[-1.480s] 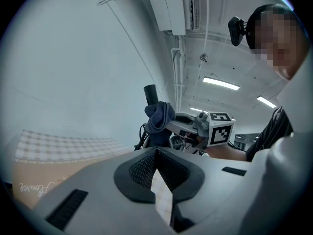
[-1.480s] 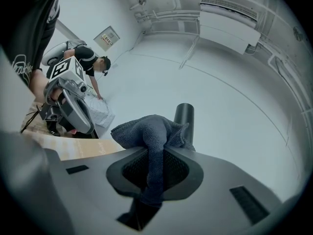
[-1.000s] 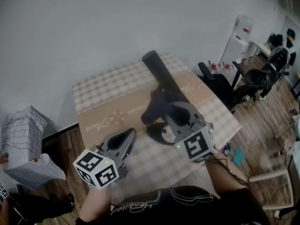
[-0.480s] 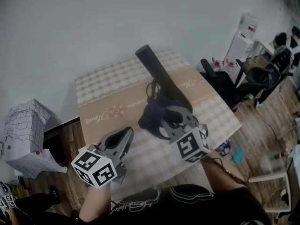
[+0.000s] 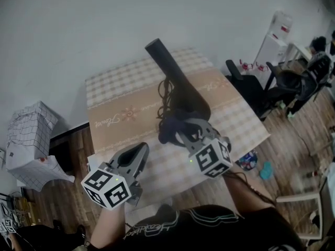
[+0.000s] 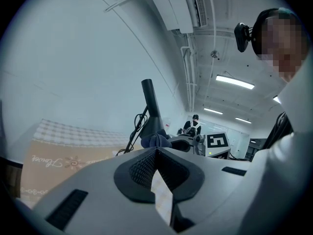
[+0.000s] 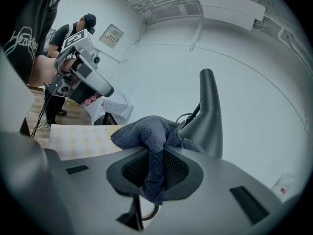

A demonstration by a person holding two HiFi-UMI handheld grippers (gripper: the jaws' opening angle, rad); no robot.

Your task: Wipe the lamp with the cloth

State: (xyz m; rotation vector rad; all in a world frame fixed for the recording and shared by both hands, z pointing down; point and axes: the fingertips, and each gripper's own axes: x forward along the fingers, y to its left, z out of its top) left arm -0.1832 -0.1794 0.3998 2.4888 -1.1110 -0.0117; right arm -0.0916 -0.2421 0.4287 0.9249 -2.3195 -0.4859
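Cool, even indoor light, ceiling strips (image 6: 234,81) glowed bright above my left claw (image 6: 156,151), shadows were faint, head view looked soft, both gripper views bent and darkened at the edges.

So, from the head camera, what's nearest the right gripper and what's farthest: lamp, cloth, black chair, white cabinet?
1. The cloth, clamped in the right gripper.
2. The lamp, just behind the cloth on the table.
3. The black chair, off the table's right side.
4. The white cabinet, at the back wall beyond the chair.
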